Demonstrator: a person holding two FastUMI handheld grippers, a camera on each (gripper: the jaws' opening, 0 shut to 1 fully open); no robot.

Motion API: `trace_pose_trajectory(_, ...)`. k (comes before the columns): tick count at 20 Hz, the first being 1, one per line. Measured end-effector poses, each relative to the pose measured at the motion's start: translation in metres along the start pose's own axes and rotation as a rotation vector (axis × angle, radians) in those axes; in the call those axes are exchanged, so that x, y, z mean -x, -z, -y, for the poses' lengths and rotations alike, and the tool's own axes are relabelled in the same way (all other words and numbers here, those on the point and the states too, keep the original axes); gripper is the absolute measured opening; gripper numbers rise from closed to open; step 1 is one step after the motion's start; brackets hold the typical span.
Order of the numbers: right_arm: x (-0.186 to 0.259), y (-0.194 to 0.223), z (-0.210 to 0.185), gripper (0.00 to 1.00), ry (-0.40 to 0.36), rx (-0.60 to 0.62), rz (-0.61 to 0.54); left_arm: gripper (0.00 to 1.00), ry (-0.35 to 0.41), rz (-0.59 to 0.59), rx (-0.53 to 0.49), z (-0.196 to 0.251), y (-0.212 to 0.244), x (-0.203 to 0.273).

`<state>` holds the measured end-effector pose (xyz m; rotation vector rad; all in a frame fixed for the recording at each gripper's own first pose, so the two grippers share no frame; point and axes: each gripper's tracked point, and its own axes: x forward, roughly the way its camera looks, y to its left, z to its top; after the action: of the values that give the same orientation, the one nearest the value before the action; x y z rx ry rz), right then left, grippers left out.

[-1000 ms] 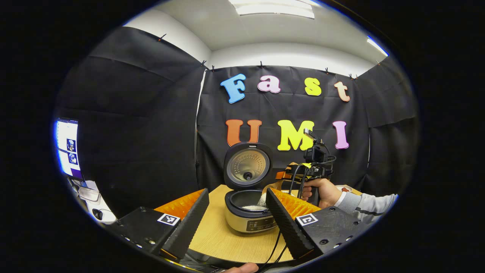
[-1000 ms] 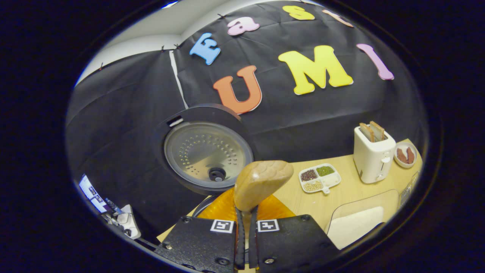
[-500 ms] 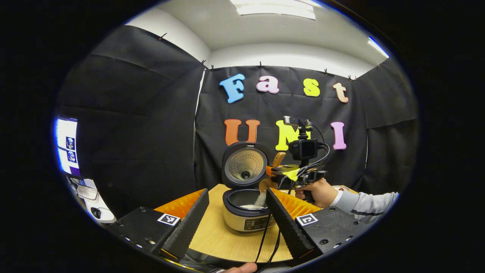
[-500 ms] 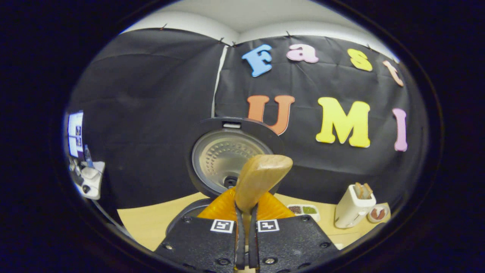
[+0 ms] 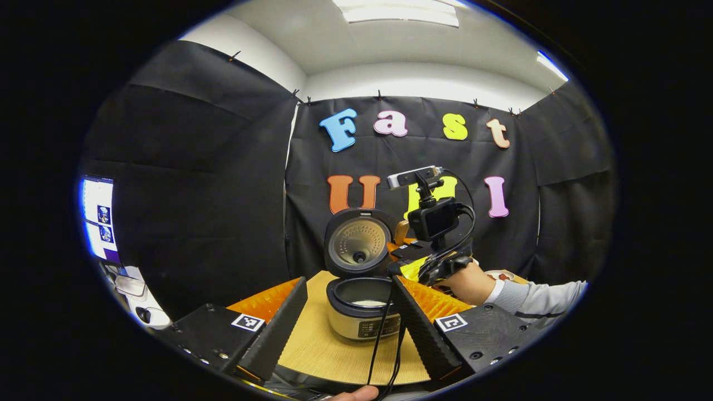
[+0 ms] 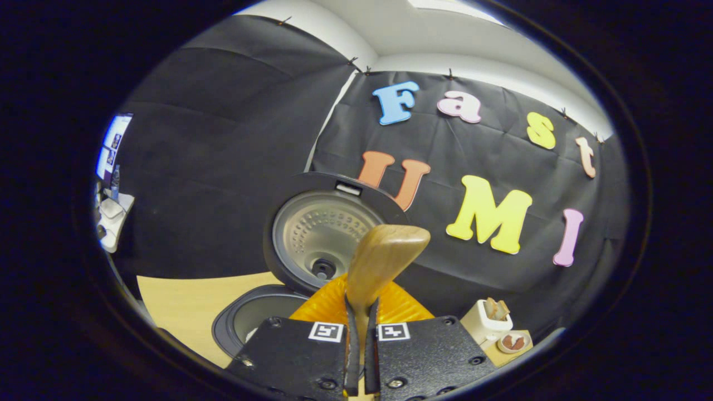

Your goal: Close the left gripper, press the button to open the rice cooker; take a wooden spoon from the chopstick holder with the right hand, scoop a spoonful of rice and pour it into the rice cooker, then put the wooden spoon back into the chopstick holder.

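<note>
Two fingers of right gripper [image 6: 361,356] pinch wooden spoon [image 6: 384,259]; left gripper [image 5: 348,312] spread.

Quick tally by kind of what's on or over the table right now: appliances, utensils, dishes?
Appliances: 2, the rice cooker with its lid up and rice inside, and the toaster.
Utensils: 1, the wooden spoon, clamped in the right gripper.
Dishes: 1, a small bowl beside the toaster.
Total: 4
</note>
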<state>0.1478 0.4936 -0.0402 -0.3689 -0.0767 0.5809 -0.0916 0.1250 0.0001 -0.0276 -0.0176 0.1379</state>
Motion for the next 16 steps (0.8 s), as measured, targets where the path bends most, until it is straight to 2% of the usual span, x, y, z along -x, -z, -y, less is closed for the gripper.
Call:
trace_pose_trajectory(5,0.016,0.0,0.059,0.09,0.064,-0.094,-0.011,0.96,-0.001,0.001,0.003,0.008,-0.001,-0.003)
trace_pose_trajectory(9,0.033,0.008,0.111,0.09,0.083,-0.171,-0.014,0.96,-0.007,-0.002,-0.014,0.018,-0.001,-0.009)
trace_pose_trajectory(15,0.065,0.04,0.213,0.09,0.194,-0.259,-0.04,0.96,0.007,-0.012,-0.017,0.043,0.002,-0.02)
trace_pose_trajectory(16,0.071,0.045,0.227,0.13,0.211,-0.274,-0.047,0.96,0.012,-0.008,-0.022,0.049,0.001,-0.023)
